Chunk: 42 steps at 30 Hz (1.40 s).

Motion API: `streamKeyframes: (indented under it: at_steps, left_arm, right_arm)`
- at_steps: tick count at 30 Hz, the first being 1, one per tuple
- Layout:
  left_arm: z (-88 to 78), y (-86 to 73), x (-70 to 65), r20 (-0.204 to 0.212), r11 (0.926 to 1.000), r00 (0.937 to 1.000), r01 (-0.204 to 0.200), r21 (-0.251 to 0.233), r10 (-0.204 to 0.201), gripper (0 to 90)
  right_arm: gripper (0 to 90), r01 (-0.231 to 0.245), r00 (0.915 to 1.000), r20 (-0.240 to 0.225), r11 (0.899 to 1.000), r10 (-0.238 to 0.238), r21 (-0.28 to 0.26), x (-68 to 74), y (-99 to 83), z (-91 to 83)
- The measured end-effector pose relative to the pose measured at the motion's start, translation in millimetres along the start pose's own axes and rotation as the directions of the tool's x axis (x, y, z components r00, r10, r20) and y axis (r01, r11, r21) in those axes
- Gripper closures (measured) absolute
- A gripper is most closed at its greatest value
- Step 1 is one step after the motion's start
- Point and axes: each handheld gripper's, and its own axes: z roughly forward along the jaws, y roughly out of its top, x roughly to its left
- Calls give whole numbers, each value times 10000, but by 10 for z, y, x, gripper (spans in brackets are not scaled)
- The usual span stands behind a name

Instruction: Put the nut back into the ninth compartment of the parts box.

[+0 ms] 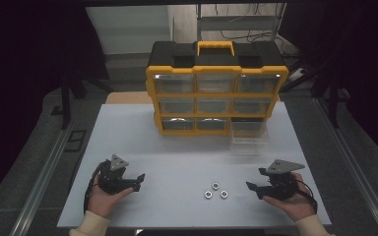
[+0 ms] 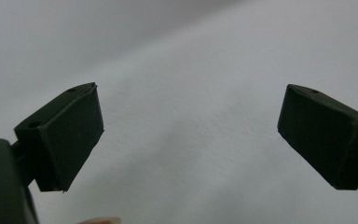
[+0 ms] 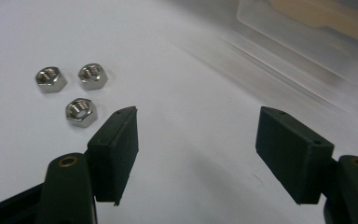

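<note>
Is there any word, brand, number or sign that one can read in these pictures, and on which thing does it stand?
None can be read.
Organizer: no label or brand shows on its black and yellow case or clear drawers.
Nuts: bare metal, no marks.
Table: plain white.
Dark plate on the floor left of the table: a pale mark, too blurred to read.

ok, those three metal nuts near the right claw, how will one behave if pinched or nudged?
Each of the nuts looks rigid and shiny, so probably slippery between the pads. They lie flat on the smooth white table, so a nudge would likely slide one rather than roll it. They look small and low, so the right claw may struggle to get under an edge.
</note>
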Motion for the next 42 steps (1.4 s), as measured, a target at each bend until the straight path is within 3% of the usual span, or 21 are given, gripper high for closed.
streamKeyframes:
  at_steps: [9,24,42]
  left_arm:
    - [-2,5,-7,30,10000,10000,-13,-8,13,71]
    - [11,6,-10,65,10000,10000,-7,22,7,71]
    - [18,8,-21,60,10000,10000,-53,30,53,71]
  right_arm:
    - [289,667,9960,-619,9975,-651,241,142,118,35]
    - [280,1583,9806,-1314,9831,-1456,917,357,251,194]
    - [260,2454,9583,-1967,9499,-2074,1938,581,365,487]
